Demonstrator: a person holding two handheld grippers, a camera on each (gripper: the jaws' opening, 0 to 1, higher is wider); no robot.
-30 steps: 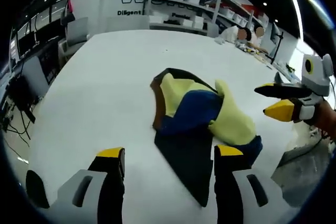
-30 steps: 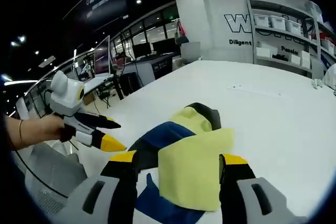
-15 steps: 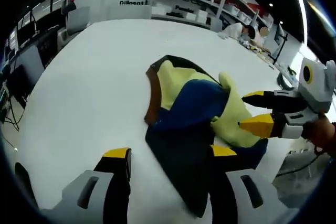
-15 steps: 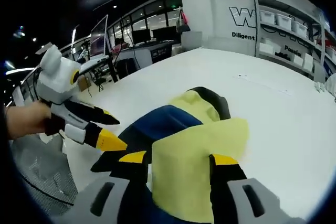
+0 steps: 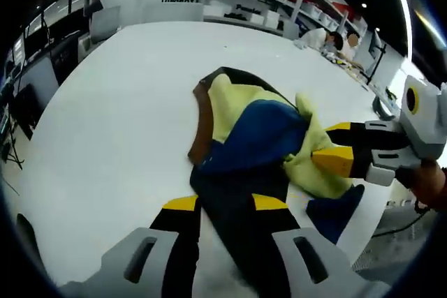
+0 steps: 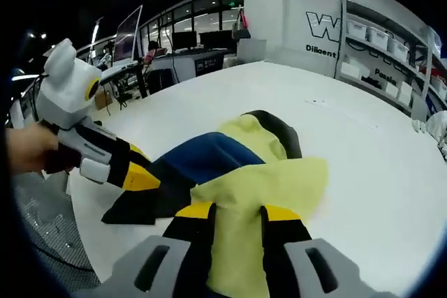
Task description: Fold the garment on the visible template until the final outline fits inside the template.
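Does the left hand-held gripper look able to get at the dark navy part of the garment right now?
Probably yes: the left hand-held gripper already has the dark navy part of the garment between its jaws, with nothing in the way.

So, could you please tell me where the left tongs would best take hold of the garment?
Probably the dark navy flap nearest the left tongs, approached straight ahead along the table. It is a thin, flat layer pointing toward the jaws, which already close around it; the right tongs have the yellow part.
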